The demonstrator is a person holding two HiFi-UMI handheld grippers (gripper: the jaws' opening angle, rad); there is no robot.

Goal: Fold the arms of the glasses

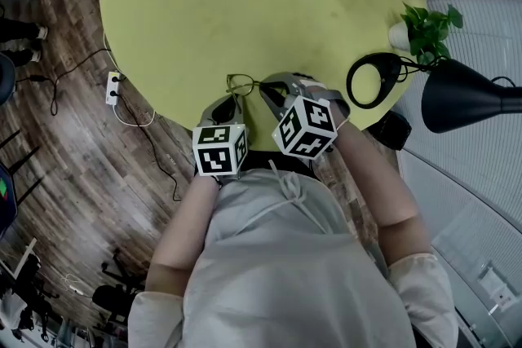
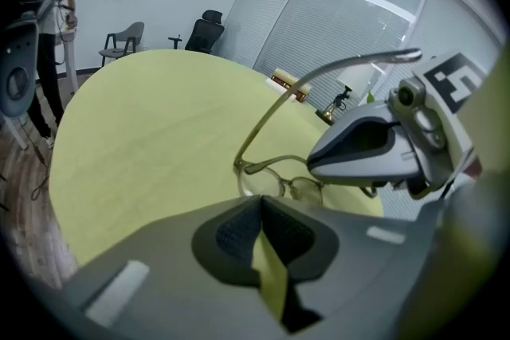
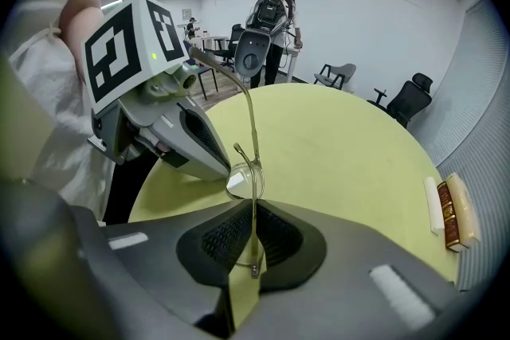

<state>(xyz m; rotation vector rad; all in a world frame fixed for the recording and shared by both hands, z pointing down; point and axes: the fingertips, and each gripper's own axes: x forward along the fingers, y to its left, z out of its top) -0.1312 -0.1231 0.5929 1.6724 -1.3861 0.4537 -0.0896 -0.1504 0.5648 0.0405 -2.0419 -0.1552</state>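
Thin metal-framed glasses [image 1: 242, 83] lie near the front edge of the round yellow-green table [image 1: 245, 4]. My right gripper [image 3: 253, 211] is shut on one end of the frame, whose thin rim and hinge [image 3: 253, 263] show between the pads. The far arm [image 3: 239, 99] sticks up, unfolded. In the left gripper view the glasses [image 2: 279, 181] sit just beyond my left gripper [image 2: 261, 205], and that arm [image 2: 335, 72] rises to the right. The left jaws meet with nothing visible between them; their tips are close to the near lens [image 3: 241, 181]. Both grippers [image 1: 232, 99] [image 1: 273, 90] flank the glasses.
A black desk lamp [image 1: 465, 98] with a ring base [image 1: 371, 81] and a potted plant [image 1: 424, 28] stand at the table's right edge. A brown box [image 3: 458, 211] lies at the far side. A power strip [image 1: 112, 85] and cables are on the floor at left.
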